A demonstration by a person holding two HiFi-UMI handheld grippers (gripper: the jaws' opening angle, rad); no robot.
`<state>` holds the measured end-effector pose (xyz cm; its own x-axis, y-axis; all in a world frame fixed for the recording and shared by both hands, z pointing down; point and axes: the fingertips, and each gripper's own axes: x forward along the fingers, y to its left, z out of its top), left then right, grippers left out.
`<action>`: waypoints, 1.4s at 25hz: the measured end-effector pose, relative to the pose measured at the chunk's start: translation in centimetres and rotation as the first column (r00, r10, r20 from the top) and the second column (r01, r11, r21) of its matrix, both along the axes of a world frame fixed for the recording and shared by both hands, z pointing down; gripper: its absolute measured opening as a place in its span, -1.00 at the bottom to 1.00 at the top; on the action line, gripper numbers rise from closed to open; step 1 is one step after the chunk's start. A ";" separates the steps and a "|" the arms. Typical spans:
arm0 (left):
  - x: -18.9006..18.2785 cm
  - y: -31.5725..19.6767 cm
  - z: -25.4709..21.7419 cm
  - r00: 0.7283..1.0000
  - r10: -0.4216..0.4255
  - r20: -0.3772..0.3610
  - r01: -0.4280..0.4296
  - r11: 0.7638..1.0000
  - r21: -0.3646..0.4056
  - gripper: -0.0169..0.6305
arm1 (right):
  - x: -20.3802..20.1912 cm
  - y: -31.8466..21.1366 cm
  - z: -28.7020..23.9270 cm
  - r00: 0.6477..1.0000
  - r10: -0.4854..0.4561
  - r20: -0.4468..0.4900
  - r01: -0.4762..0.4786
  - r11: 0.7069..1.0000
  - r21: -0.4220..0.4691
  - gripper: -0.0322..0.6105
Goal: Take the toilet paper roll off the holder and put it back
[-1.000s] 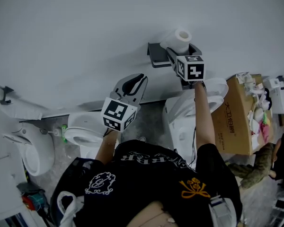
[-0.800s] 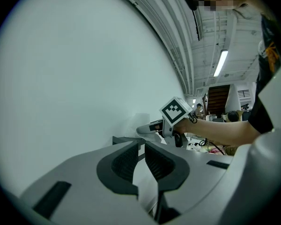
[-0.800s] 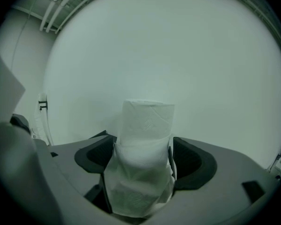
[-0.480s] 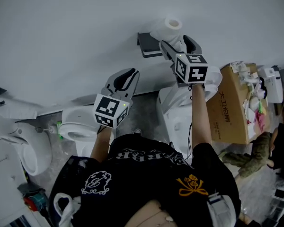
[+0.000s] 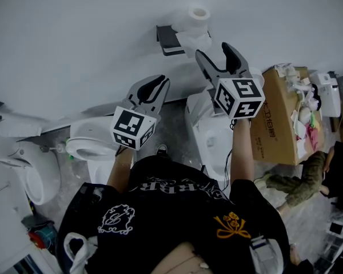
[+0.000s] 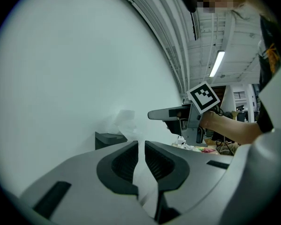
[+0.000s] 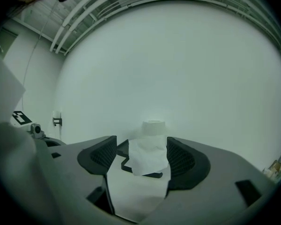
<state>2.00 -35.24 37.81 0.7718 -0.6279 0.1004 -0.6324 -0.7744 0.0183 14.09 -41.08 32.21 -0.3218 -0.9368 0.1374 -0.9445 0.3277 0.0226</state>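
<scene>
The white toilet paper roll stands upright on the dark wall holder, a loose sheet hanging from it. My right gripper hovers just below and right of the roll, apart from it. Its jaws are wide and closing, with nothing between them. In the right gripper view the roll and holder sit straight ahead, beyond the right gripper. My left gripper hangs lower left, its jaws together and empty. The left gripper view shows the left gripper, the holder and the right gripper.
A white toilet sits under the holder, another toilet to its left and a third at the far left. A cardboard box full of bits stands at the right. The plain white wall fills the top.
The right gripper has drawn back and down from the roll, which stays on the holder. The left gripper has barely moved.
</scene>
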 end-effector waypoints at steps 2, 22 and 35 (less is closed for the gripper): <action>0.7 0.8 0.2 1.000 0.011 0.005 -0.011 1.000 -0.002 -0.82 | 0.3 1.4 0.2 1.000 -0.003 0.026 0.003 1.000 0.004 0.13; 4.6 12.0 1.1 0.999 -0.005 0.034 0.005 1.000 -0.025 -0.82 | 1.4 16.6 5.4 0.988 -0.034 0.147 0.040 0.999 -0.035 -0.57; 5.8 21.6 1.5 0.999 0.007 0.038 -0.005 0.999 -0.032 -0.82 | 1.3 26.5 8.0 0.981 -0.003 0.196 0.020 0.996 -0.082 -0.91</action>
